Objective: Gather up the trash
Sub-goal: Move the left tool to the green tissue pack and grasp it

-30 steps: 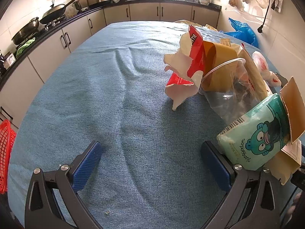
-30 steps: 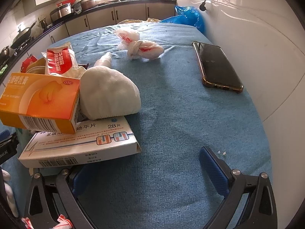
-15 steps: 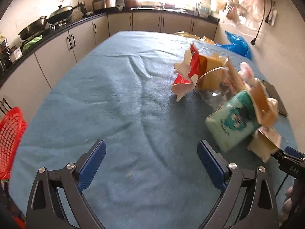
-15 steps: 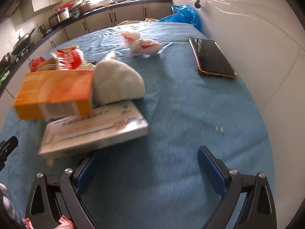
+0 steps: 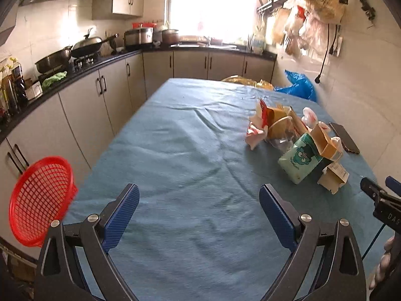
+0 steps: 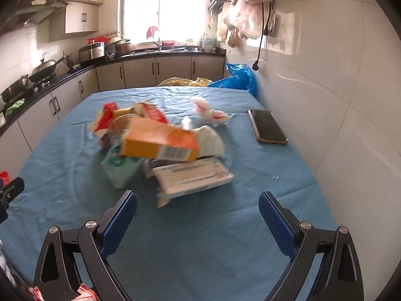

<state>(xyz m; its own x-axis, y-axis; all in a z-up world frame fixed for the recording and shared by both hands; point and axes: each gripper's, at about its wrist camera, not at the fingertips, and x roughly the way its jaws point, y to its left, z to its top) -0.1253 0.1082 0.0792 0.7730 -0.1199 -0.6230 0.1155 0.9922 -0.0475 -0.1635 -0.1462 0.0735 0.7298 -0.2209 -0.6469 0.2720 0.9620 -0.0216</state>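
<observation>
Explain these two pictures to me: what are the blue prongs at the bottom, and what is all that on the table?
No robot here: a person holds a two-finger gripper in each hand, each with a camera looking along its fingers. One picture is from the left gripper, the other from the right gripper. The blue prongs are their padded fingers. Both stand open and hold nothing. On the blue cloth lies a heap of trash: an orange box, a white box, a green tissue pack and wrappers. A phone lies near the wall. A red basket sits off the table's edge.

one phone [image 6: 269, 126]; one red basket [image 5: 41, 200]; two cardboard boxes [image 6: 160, 141]
</observation>
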